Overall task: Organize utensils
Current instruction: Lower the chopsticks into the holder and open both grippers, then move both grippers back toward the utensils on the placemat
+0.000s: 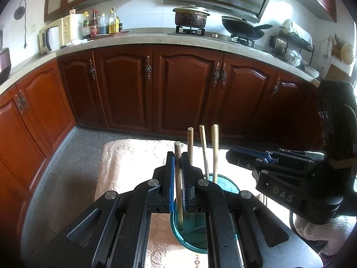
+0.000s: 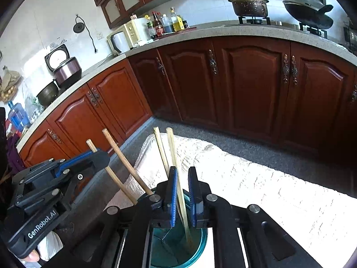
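A teal glass jar (image 1: 189, 236) stands on a pale patterned tablecloth (image 1: 125, 167) and holds several wooden chopsticks. My left gripper (image 1: 177, 163) is shut on one wooden chopstick (image 1: 178, 178) whose lower end is inside the jar. Other chopsticks (image 1: 215, 151) stand in the jar behind it. In the right wrist view my right gripper (image 2: 182, 178) is open, its fingers either side of a pale chopstick (image 2: 176, 169) leaning in the jar (image 2: 178, 245). The left gripper (image 2: 89, 156) shows at left, shut on its chopstick (image 2: 111, 174).
Dark red kitchen cabinets (image 1: 183, 84) and a stone counter (image 1: 133, 38) curve around the back. A pot (image 1: 190, 16) and a wok (image 1: 243, 28) sit on the stove. Grey speckled floor (image 1: 73, 156) lies between the table and cabinets.
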